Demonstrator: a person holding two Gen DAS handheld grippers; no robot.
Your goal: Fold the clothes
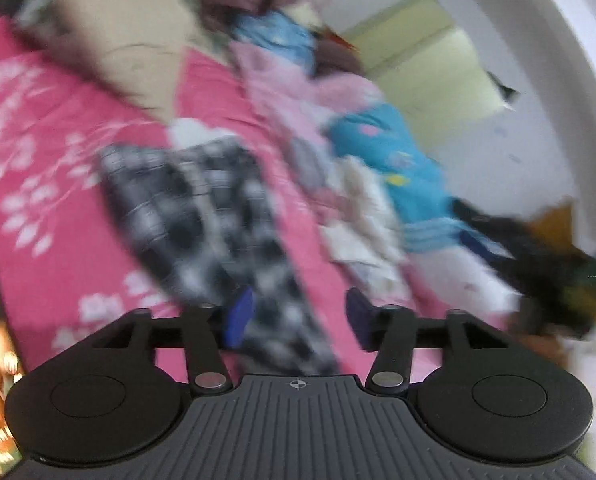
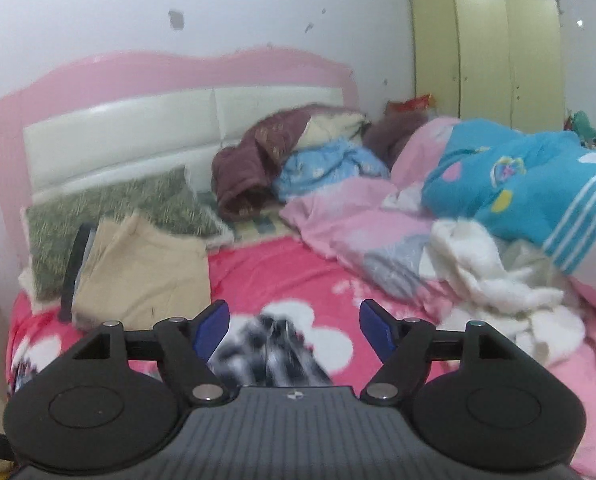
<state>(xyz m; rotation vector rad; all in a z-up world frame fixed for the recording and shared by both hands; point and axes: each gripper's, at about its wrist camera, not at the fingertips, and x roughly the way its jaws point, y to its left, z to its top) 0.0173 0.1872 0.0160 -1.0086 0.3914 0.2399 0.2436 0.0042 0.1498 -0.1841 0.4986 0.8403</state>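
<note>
A black-and-white checked garment (image 1: 202, 220) lies stretched across the pink bedsheet (image 1: 38, 128). My left gripper (image 1: 298, 316) is open just above its near end, blue pads apart, with the cloth running between them. In the right wrist view the same checked garment (image 2: 270, 352) shows blurred between the blue pads of my right gripper (image 2: 294, 330), which is open and low over the sheet (image 2: 282, 272). A folded beige garment (image 2: 146, 272) lies at the left near the pillow.
A heap of clothes and bedding fills the right side: blue patterned blanket (image 2: 530, 184), pink quilt (image 2: 358, 224), white fluffy cloth (image 2: 486, 276), maroon garment (image 2: 250, 160). A pink and white headboard (image 2: 138, 120) and a pale yellow wardrobe (image 2: 490, 56) stand behind.
</note>
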